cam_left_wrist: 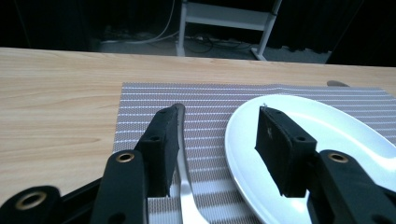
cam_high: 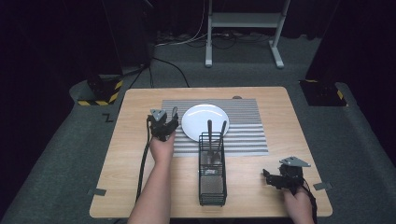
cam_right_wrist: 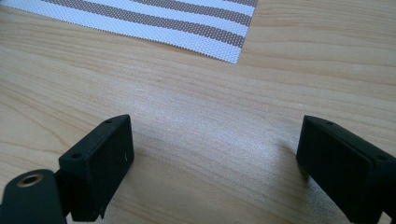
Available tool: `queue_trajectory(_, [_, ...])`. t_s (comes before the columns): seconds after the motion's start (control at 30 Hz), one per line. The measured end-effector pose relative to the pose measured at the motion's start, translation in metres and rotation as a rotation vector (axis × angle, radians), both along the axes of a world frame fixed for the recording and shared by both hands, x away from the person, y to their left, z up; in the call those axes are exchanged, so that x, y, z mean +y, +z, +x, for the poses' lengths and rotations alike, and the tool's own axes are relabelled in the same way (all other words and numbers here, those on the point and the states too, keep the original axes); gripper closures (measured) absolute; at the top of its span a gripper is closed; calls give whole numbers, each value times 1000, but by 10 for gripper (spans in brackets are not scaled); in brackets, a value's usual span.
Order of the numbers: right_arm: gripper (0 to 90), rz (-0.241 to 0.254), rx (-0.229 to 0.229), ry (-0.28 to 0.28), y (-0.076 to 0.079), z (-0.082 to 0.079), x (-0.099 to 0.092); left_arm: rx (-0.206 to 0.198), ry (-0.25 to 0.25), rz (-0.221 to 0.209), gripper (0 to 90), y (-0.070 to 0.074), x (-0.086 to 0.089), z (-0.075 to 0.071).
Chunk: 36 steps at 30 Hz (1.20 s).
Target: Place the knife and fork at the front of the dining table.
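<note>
A white plate [cam_high: 201, 119] [cam_left_wrist: 327, 126] rests on a grey striped placemat [cam_high: 243, 112] [cam_left_wrist: 201, 98]. My left gripper [cam_high: 170, 114] [cam_left_wrist: 219, 121] hovers at the plate's left edge with its jaws apart and nothing between the pads. Under its left jaw a metal piece of cutlery [cam_left_wrist: 184, 182] lies on the mat beside the plate. A black wire caddy [cam_high: 212, 172] stands in front of the plate with two utensils [cam_high: 210, 133] upright in its far end. My right gripper [cam_high: 267, 176] [cam_right_wrist: 215, 144] sits low over bare wood at the table's front right, wide open.
The wooden table [cam_high: 135, 140] has bare room to the left of the mat and along the front left. A corner of the placemat [cam_right_wrist: 233, 51] lies ahead of the right gripper. Beyond the table are dark floor, cables and a white stand [cam_high: 243, 21].
</note>
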State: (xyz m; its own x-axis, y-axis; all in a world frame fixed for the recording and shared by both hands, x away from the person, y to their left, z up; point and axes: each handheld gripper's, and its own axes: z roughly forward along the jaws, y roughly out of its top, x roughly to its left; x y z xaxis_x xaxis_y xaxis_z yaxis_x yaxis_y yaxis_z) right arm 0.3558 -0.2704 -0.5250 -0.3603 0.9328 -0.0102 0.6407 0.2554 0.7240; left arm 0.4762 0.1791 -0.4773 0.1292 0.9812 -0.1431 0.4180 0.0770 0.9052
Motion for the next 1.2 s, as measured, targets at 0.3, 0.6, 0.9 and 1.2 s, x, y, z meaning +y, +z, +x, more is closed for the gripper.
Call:
queue_trajectory(0.3, [107, 0, 0, 0, 0, 0, 0, 4, -7, 44, 429, 0, 1, -45])
queue_trajectory(0.6, [107, -1, -2, -1, 0, 0, 0, 2, -21, 66, 336, -1, 9, -91])
queue_trajectory(0.9, [108, 2, -3, -1, 0, 0, 0, 52, -47, 77, 245, -27, 15, -131])
queue_trajectory(1.2, [129, 5, -50, 14, 2, -6, -1, 171, -108, 135, 144, -42, 19, -156])
